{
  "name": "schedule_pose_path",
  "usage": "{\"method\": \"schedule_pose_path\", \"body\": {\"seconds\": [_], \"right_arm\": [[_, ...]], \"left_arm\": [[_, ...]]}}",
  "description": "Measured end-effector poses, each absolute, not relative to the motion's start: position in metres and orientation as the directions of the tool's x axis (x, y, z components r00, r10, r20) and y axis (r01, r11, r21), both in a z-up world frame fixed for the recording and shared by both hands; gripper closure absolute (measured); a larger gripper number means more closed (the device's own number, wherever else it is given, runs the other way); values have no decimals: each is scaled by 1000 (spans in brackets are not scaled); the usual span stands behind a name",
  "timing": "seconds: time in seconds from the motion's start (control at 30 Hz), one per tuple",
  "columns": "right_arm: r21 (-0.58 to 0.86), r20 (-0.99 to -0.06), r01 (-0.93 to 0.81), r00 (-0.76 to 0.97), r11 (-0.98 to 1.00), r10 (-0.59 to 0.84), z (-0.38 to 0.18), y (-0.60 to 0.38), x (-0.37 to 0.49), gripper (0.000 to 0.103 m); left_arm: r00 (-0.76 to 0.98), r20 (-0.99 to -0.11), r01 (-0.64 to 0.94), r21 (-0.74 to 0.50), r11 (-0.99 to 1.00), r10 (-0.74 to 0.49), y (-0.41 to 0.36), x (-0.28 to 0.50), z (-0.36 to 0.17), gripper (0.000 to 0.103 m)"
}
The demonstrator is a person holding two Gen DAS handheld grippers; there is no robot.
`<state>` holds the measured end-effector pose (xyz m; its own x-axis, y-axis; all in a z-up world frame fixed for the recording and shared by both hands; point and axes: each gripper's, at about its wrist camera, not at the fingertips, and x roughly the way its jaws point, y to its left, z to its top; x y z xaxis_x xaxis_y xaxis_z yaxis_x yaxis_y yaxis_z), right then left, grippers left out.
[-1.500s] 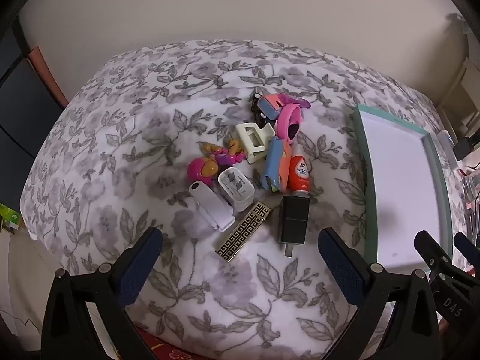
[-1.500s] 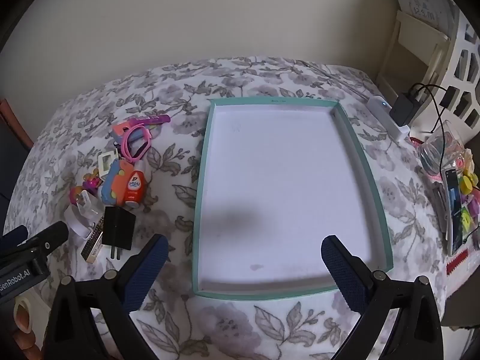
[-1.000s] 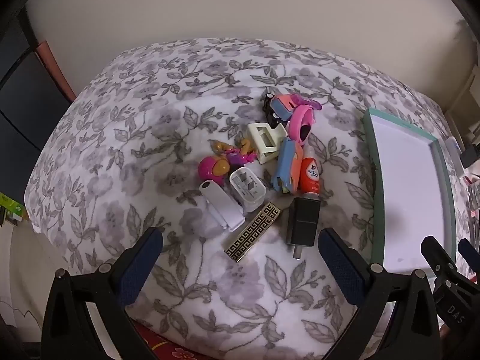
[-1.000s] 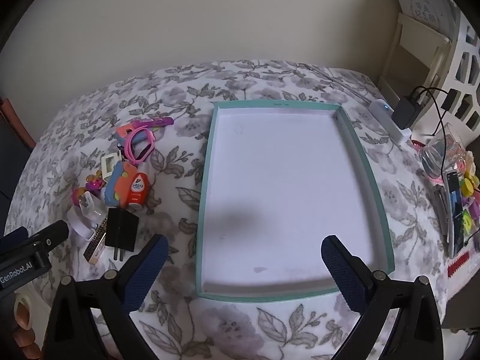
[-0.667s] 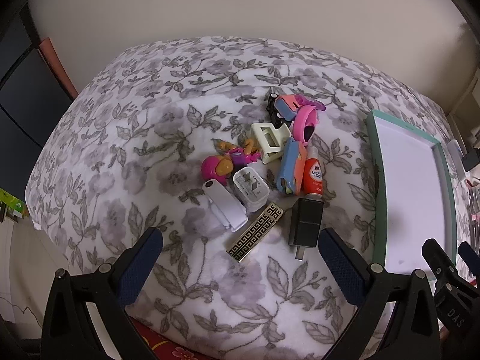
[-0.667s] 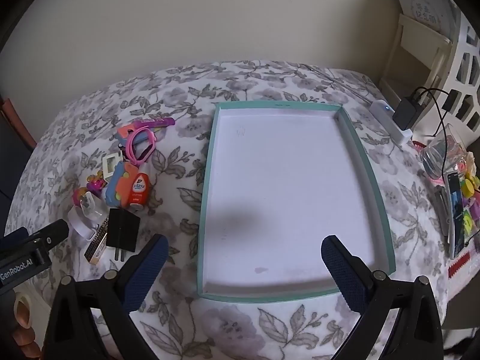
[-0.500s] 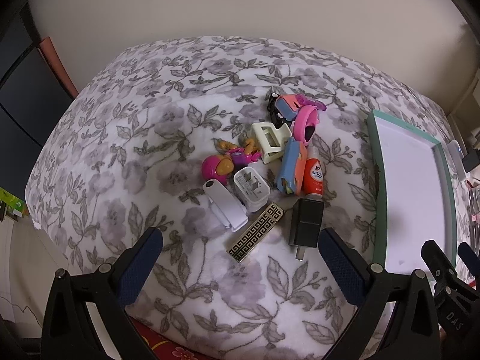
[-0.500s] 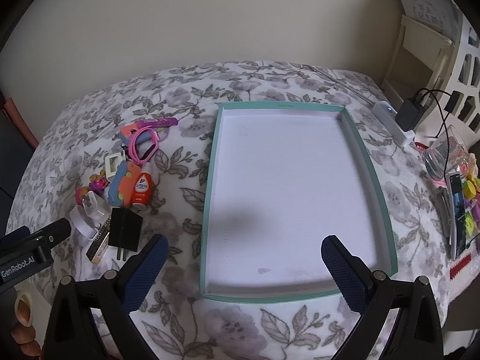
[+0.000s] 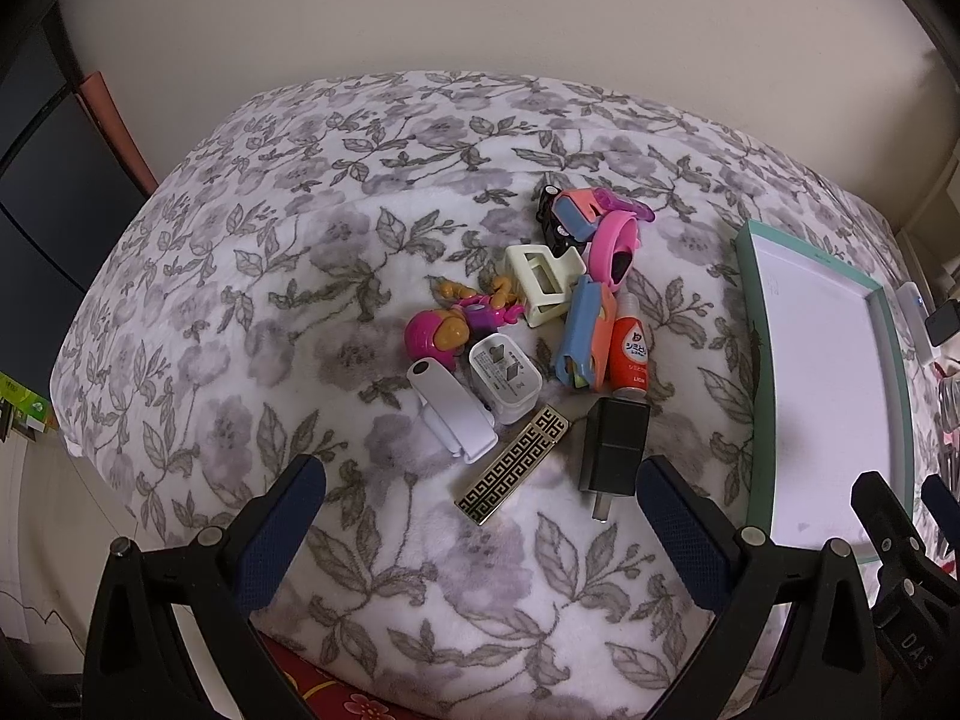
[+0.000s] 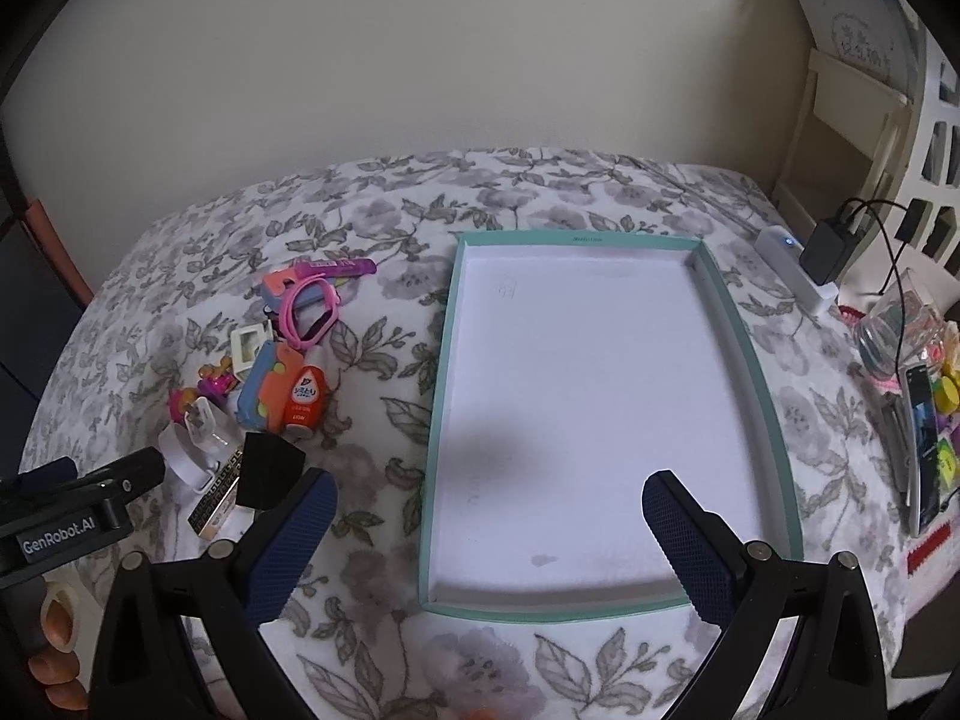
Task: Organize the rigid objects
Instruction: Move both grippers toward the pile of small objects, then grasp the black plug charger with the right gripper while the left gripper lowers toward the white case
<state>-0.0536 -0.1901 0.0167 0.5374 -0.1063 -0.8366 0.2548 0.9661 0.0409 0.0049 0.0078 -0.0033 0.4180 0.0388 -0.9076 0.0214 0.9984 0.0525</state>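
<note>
A pile of small rigid objects lies on the flowered blanket: a black charger [image 9: 615, 441], a gold-patterned bar [image 9: 513, 465], a white plug [image 9: 504, 377], a white case [image 9: 451, 408], an orange bottle [image 9: 629, 351], a blue-orange toy [image 9: 583, 336], a cream clip [image 9: 543, 283], a pink figure [image 9: 437, 333] and a pink band [image 9: 613, 247]. My left gripper [image 9: 480, 516] is open and empty just in front of the pile. My right gripper [image 10: 489, 531] is open and empty over the near part of the teal-rimmed white tray [image 10: 774, 420], which holds nothing. The pile [image 10: 282, 384] lies left of the tray.
A wall runs behind the blanket. Right of the tray stand a white power strip [image 10: 792, 267] with a black plug, a glass jar [image 10: 894, 330] and a phone [image 10: 921, 450] among small colourful items. The tray's rim [image 9: 753, 324] is at the right edge of the left wrist view.
Both grippers have shifted only slightly; the pile sits a little further right in the left wrist view. Nothing was gripped or moved.
</note>
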Motion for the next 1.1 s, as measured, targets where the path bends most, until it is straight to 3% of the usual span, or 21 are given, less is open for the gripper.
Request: {"method": "schedule_pose_path", "body": {"seconds": [0.8,1.1], "right_arm": [[21,-832,234,543,972,-113,18,-187,-53,0],[94,-858,112,512,989,24,6,-165,-30,0]], "left_arm": [[411,-911,5,43,999,38,13,5,-5,0],[349,-937,-93,-2,996,31,37,18,-19,0]]}}
